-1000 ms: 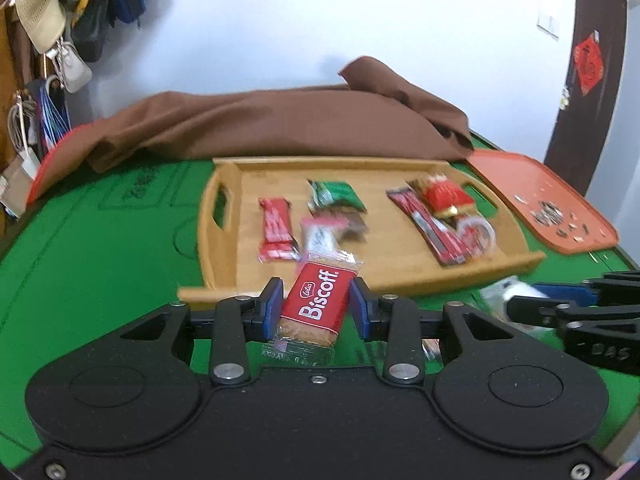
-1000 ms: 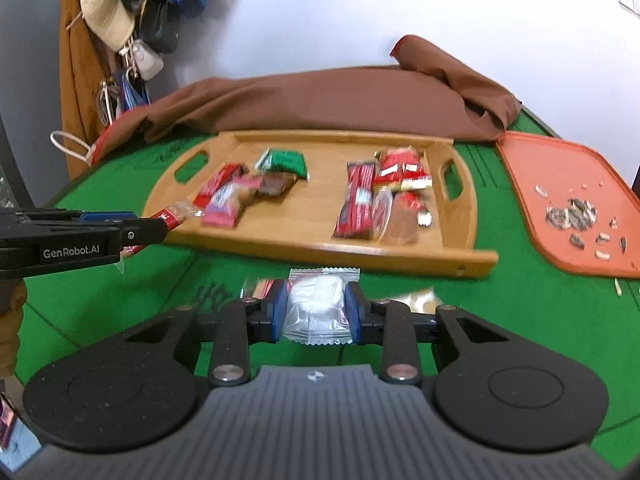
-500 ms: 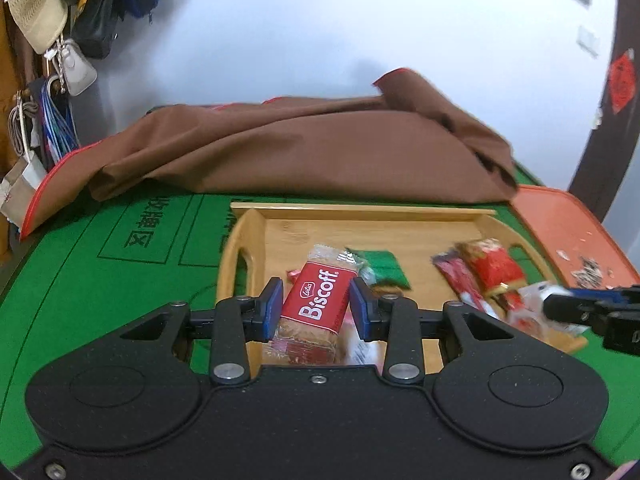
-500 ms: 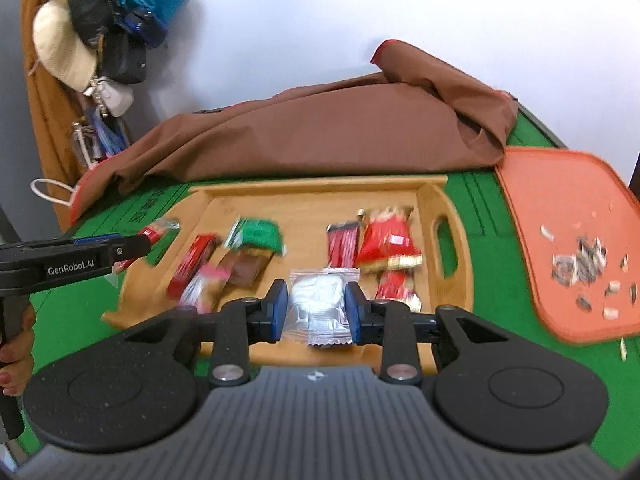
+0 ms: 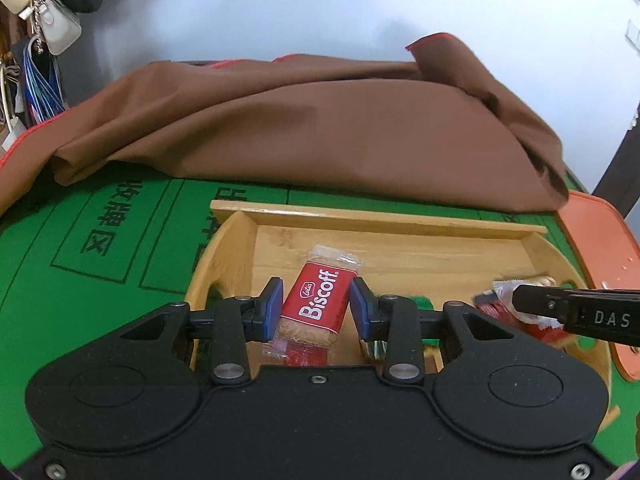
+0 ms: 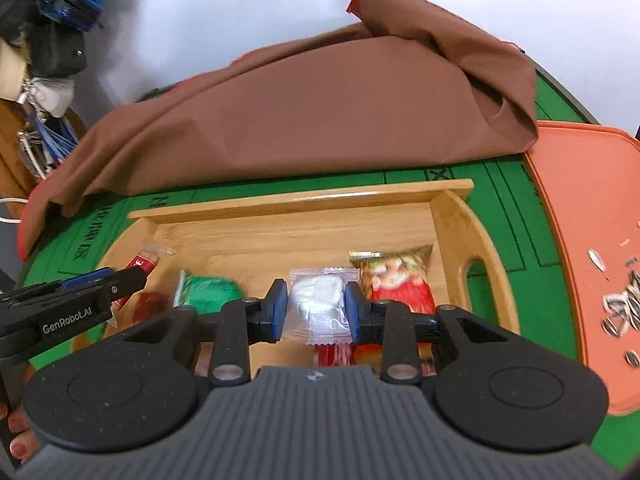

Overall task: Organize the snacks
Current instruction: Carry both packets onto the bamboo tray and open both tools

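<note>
Nearest, the left gripper (image 5: 316, 307) has its blue pads clamped on a red Biscoff pack (image 5: 319, 305), which is held above the left half of the wooden tray (image 5: 372, 216), clear end pointing far. To its right the right gripper (image 6: 316, 307) has its jaws pressed on a white sachet (image 6: 318, 304), held above the tray's right half.

Under and beside the left gripper lie a red wrapper (image 6: 149, 303) and a green packet (image 6: 208, 290) on the tray floor. Beside the sachet, to the right, a red-and-yellow bag (image 6: 394, 278) lies close to the right end wall, just short of the handle slot (image 6: 478, 280). More red wrappers (image 6: 332, 354) show below the right gripper, partly hidden.

Beyond the snacks, the far strip of the tray floor is bare wood up to the far rim, running the whole width. The tray sits on a green table (image 5: 60, 264) with printed lines; open felt shows at its left.

At the right, an orange tray (image 6: 580, 200) lies just beside the wooden one, with seeds (image 6: 622, 312) scattered on it. Farther still, a brown cloth (image 5: 320, 128) is heaped across the table, its near edge a little beyond the tray's far rim. At the far left, bags (image 5: 56, 28) hang by the wall.
</note>
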{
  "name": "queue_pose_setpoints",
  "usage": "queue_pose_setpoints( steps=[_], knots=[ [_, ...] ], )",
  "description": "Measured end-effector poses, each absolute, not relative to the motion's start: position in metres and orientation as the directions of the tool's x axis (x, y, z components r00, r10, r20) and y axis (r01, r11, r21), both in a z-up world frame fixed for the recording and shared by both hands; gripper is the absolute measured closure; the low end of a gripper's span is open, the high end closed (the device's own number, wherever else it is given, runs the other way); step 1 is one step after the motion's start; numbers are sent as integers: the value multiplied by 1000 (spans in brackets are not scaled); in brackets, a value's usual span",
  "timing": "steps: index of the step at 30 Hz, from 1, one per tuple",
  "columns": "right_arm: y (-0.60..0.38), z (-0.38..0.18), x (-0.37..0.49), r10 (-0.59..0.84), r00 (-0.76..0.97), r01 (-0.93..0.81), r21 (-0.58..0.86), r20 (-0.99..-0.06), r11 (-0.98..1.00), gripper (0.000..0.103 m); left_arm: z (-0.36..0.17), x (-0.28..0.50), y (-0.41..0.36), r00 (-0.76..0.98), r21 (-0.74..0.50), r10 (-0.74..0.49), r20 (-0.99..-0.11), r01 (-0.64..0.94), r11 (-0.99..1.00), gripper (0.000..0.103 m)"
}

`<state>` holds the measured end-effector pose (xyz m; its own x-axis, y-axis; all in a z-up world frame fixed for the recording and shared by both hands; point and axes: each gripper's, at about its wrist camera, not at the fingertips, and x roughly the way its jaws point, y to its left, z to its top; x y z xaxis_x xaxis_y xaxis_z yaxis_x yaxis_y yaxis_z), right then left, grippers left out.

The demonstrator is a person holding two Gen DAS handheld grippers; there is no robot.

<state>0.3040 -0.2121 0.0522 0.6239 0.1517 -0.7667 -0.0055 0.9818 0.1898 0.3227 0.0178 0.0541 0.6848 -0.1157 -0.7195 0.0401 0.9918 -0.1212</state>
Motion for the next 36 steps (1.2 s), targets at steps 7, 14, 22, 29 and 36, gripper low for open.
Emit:
queue_pose_setpoints(
  steps=[7,14,22,29,36],
  knots=[
    [-206,39,340,128,607,8,167,-784,986,68,40,347,16,670,-108,-102,-735,32,994,69],
    [-197,29,359,105,595,-1,131,-796,991,68,32,355,15,659,-99,-85,-747,15,995,69],
    [-195,21,362,117,589,-5,141,-800,990,68,26,357,14,654,-79,-69,-754,13,997,69],
    [-199,23,356,139,595,-10,166,-792,986,67,28,353,11,654,-62,-52,-754,8,998,68],
    [-204,40,331,135,639,-39,143,-757,989,49,42,330,6,686,-47,-52,-726,25,999,50]
  ],
)
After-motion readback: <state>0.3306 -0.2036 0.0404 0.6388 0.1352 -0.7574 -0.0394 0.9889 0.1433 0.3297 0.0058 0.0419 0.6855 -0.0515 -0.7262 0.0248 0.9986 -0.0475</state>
